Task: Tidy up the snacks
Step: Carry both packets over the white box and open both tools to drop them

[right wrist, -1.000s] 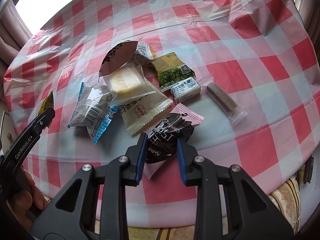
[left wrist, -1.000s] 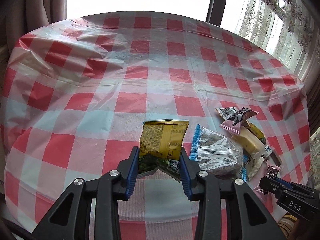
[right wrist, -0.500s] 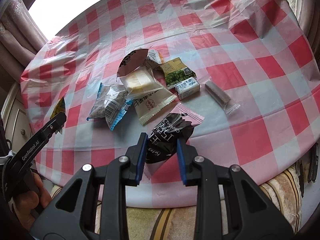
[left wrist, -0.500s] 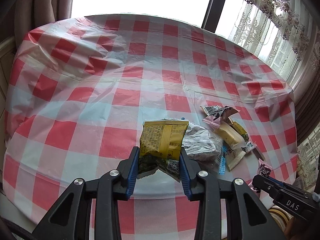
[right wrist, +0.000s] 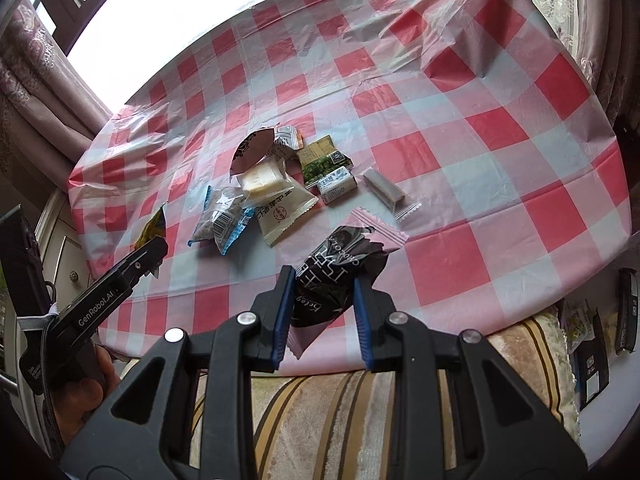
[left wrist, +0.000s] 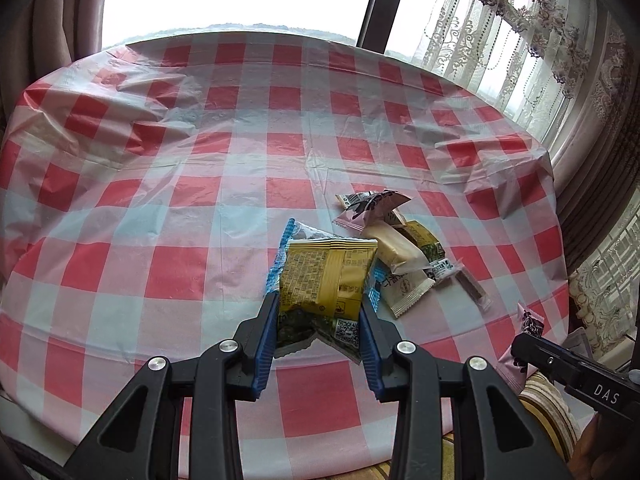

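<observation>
Left gripper [left wrist: 319, 326] clamps yellow snack pack [left wrist: 327, 280], lifted above red-white checked tablecloth [left wrist: 160, 184]. Snack pile [left wrist: 400, 248] lies right of it on the cloth. Right gripper [left wrist: 532, 344] at near right, gripping a pink-edged dark packet [left wrist: 530, 322].

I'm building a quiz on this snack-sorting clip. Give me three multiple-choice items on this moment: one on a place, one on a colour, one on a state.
1. Where does the long brown bar in clear wrap lie?
A. on the checked tablecloth, at the right of the pile
B. in the left gripper
C. on the striped cushion

2. What colour is the packet in the left gripper?
A. blue
B. yellow and green
C. white

3. What is the state of the right gripper?
A. open and empty
B. shut with nothing in it
C. shut on the black and pink packet

Answers: 1 A, it lies flat on the cloth beside the small white packet. 2 B, the yellow and green packet sits between its pads. 3 C, both pads press that packet.
</observation>
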Tool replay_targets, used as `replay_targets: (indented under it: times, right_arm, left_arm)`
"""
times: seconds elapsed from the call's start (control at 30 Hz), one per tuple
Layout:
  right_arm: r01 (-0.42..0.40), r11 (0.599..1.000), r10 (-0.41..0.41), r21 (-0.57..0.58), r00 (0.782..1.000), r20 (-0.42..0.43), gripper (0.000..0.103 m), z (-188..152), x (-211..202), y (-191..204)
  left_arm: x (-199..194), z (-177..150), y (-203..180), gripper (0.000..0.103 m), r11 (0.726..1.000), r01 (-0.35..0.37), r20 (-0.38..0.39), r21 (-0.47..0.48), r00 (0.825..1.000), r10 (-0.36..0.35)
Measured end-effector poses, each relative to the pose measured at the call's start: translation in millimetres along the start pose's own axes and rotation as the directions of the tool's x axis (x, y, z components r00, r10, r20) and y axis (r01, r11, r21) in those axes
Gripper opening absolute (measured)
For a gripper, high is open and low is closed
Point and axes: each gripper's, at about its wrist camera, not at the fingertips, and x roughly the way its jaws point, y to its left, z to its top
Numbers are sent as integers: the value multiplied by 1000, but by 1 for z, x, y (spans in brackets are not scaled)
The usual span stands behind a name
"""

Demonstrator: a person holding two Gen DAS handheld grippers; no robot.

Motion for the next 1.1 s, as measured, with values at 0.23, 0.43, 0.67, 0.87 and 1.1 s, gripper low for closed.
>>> replay_targets:
  times: [0.23,0.43,0.67,0.87,1.1]
  right_arm:
    - [4,999,-4,36,1000,25,32,-2,-19,-30]
    - [8,996,-13,86,999,52,32,-2,-36,-62]
    - [14,989,-26,149,996,80,32,-8,-58,-107]
    - [60,971,-84,232,992,95,32,-19,-78,-160]
    - [127,925,-169,359,981,90,32,-42,-96,-226]
  left_arm:
    - [0,-2,-37,38,997,36,-28,71,999,-34]
    - [2,-4,-76,38,986,74,-57,147,996,-67]
    - [4,-11,-135,38,958,138,-100,251,988,-117]
    - [7,-21,-186,38,921,208,-156,328,974,-165]
    - [10,-38,-241,38,862,302,-229,408,947,-223]
